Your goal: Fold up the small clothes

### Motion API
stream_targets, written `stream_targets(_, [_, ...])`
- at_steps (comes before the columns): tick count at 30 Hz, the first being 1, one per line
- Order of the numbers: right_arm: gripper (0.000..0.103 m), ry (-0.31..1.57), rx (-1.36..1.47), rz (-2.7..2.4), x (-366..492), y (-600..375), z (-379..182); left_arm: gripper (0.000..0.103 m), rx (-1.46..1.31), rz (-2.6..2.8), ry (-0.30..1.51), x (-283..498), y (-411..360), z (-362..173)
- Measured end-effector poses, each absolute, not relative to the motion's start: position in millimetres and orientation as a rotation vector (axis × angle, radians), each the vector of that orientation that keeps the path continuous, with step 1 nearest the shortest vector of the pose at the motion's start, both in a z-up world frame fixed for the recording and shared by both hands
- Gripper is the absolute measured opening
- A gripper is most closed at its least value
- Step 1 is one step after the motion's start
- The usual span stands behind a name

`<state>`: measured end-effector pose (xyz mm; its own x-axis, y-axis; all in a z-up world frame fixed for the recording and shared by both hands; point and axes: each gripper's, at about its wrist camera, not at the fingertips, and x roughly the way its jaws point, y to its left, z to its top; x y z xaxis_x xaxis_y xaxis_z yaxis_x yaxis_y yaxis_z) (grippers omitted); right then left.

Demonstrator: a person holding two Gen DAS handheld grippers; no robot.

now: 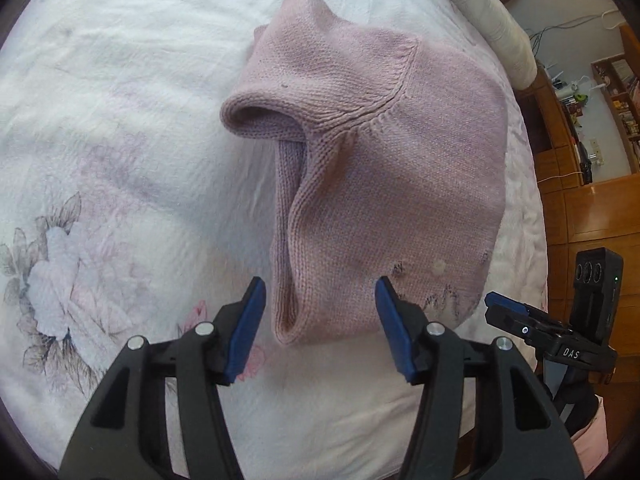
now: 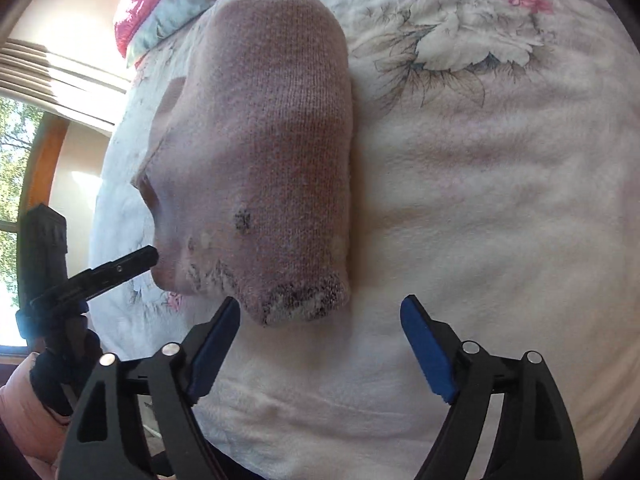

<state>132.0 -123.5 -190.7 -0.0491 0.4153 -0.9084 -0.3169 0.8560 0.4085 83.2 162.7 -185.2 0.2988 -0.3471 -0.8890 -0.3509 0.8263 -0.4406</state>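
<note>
Near bed (image 1: pixel 120 100) edge, sweater (image 1: pixel 380 160) lies half-folded; left gripper (image 1: pixel 320 320) and right gripper (image 2: pixel 320 320) gape empty. Risk: loose knit slips, fold skews.

Pink knitted sweater (image 1: pixel 384 184), partly folded, flat on floral bedsheet (image 1: pixel 100 160)

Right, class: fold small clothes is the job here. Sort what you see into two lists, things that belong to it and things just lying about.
Belongs to the job:
pink knitted sweater
left gripper, open
right gripper, open
floral bedsheet it lies on

Just lying about:
white bolster
pink and pale blue bedding
wooden shelves
</note>
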Motion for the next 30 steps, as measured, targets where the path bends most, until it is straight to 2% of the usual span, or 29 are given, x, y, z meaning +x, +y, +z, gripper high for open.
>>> stream_targets(5, [0.09,1.455,-0.034,0.474,116.8,-118.6,-151.8,0.068,-0.576,0.029,1.248,73.9,156.8,-140.9])
stream_targets(8, [0.094,1.425,-0.127,0.381,107.2,-120.9,-134.3,0.07,-0.552,0.032,1.224,61.7,147.6,-120.8])
stream_targets(15, [0.099,1.356,-0.156,0.389,86.6,-124.1,-84.9,0.08,-0.513,0.086,1.219,37.0,143.0,-83.9])
stream_targets(24, [0.099,1.25,-0.197,0.406,55.8,-103.2,-39.0,0.088,-0.461,0.166,1.233,15.8,140.6,-54.5])
stream_targets(30, [0.099,1.22,-0.203,0.389,50.1,-97.0,-26.1,0.088,-0.445,0.203,1.228,1.8,143.9,-40.7])
